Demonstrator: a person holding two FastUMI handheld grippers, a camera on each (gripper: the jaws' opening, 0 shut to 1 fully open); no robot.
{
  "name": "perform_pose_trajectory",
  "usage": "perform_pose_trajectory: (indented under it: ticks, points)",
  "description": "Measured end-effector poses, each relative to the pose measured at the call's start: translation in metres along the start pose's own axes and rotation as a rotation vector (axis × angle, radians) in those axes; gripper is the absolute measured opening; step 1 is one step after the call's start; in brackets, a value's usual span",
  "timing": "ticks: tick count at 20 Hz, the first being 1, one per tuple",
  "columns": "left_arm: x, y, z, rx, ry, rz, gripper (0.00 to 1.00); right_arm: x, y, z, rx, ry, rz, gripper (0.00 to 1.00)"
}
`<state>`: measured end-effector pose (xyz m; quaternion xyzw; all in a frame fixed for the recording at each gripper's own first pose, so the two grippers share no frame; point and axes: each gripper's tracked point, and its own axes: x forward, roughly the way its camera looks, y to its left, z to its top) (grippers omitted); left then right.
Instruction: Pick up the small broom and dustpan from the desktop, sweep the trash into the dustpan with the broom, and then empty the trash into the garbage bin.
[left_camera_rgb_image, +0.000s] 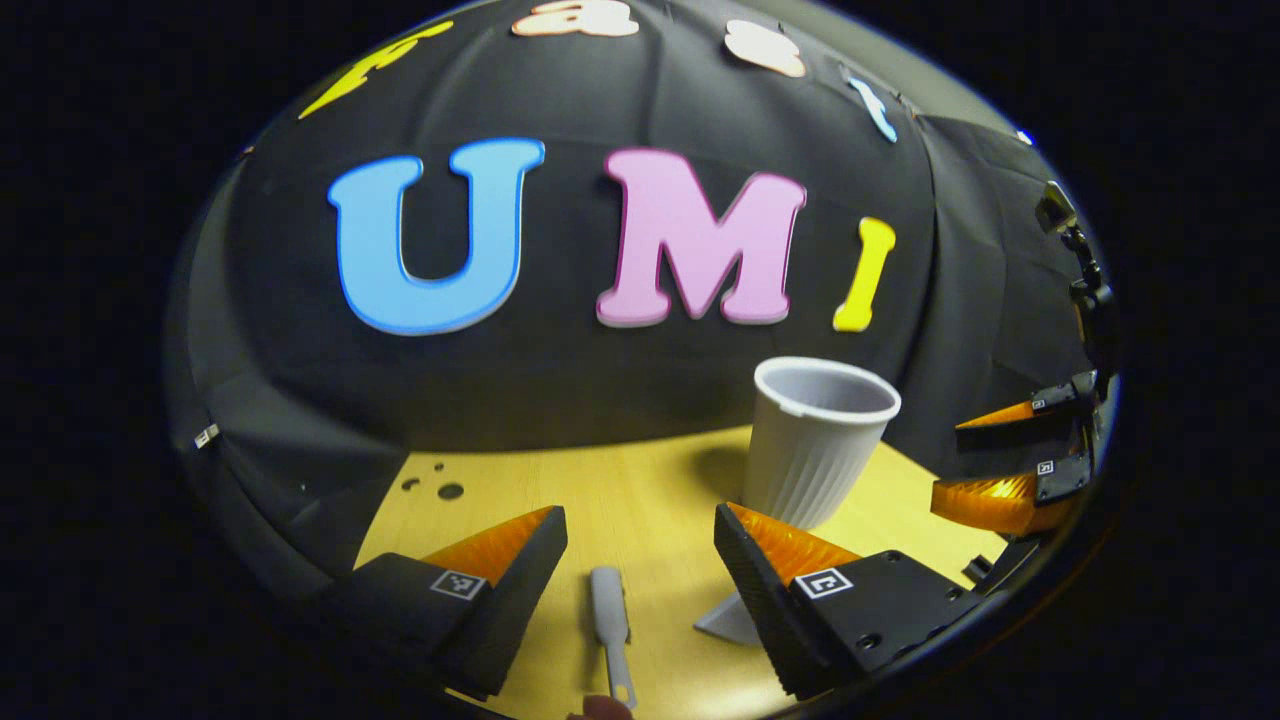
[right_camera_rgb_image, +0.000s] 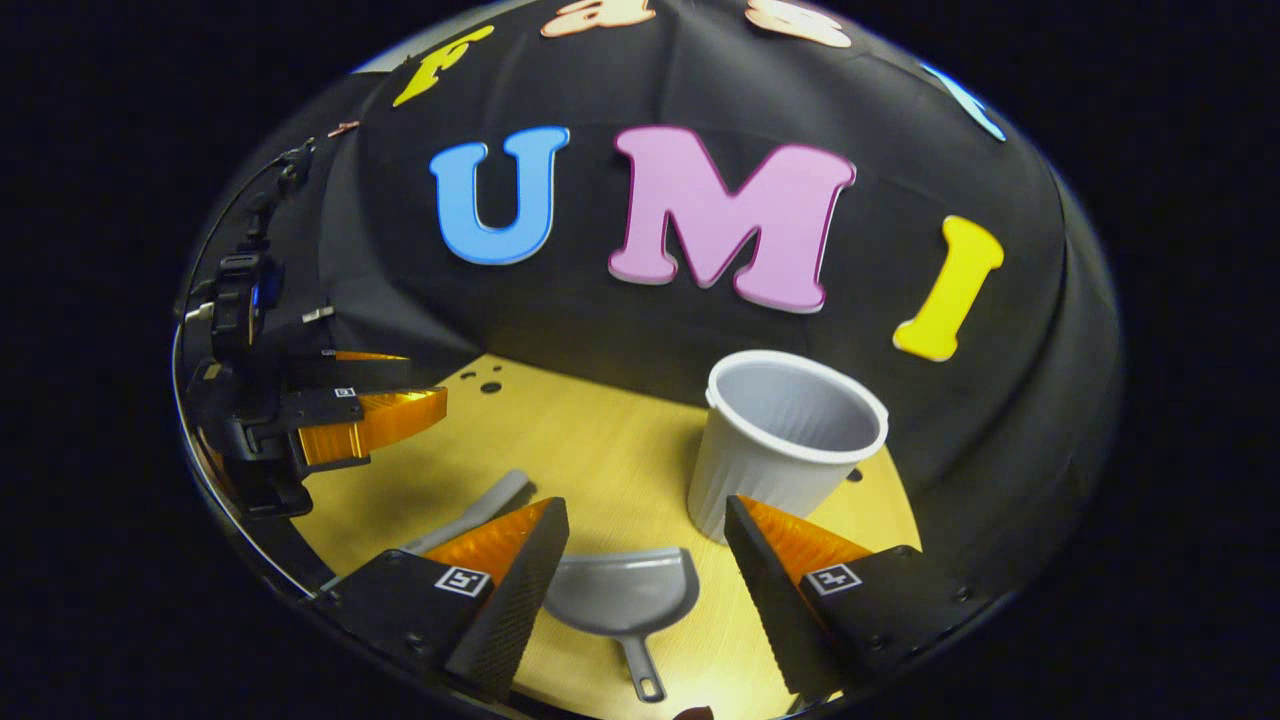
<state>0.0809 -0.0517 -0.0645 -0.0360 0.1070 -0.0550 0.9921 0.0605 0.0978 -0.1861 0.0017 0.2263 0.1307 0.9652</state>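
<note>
Both claws hung spread: left claw (left_camera_rgb_image: 640, 560) over the broom handle (left_camera_rgb_image: 611, 630), bristles cut off; right claw (right_camera_rgb_image: 645, 555) above the dustpan (right_camera_rgb_image: 622, 600), beside the bin (right_camera_rgb_image: 785, 440).

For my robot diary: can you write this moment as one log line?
left hand-held gripper open over broom | right hand-held gripper open over dustpan | bin upright

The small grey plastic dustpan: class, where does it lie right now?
In the right gripper view, the small grey plastic dustpan lies on the wooden desktop between the right gripper fingers, near the ribbed white bin.
</note>
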Motion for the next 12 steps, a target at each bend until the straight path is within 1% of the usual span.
perform_pose_trajectory:
  ticks: [3,5,7,8,12]
  points:
    - [-0.018,-0.005,0.033,0.0,-0.09,-0.002,0.96,-0.01,-0.003,0.04,0.018,-0.144,-0.07,0.98]
    - [-0.031,-0.015,0.056,-0.009,-0.13,-0.023,0.96,-0.023,-0.009,0.06,0.017,-0.214,-0.114,0.98]
    - [-0.037,-0.034,0.06,-0.036,-0.151,-0.092,0.96,-0.028,-0.006,0.07,0.009,-0.246,-0.118,0.98]
    - [-0.036,-0.038,0.061,-0.05,-0.157,-0.104,0.97,-0.029,-0.004,0.072,0.002,-0.244,-0.112,0.98]
    - [-0.038,-0.042,0.07,-0.04,-0.157,-0.075,0.97,-0.029,-0.009,0.081,-0.002,-0.259,-0.105,0.98]
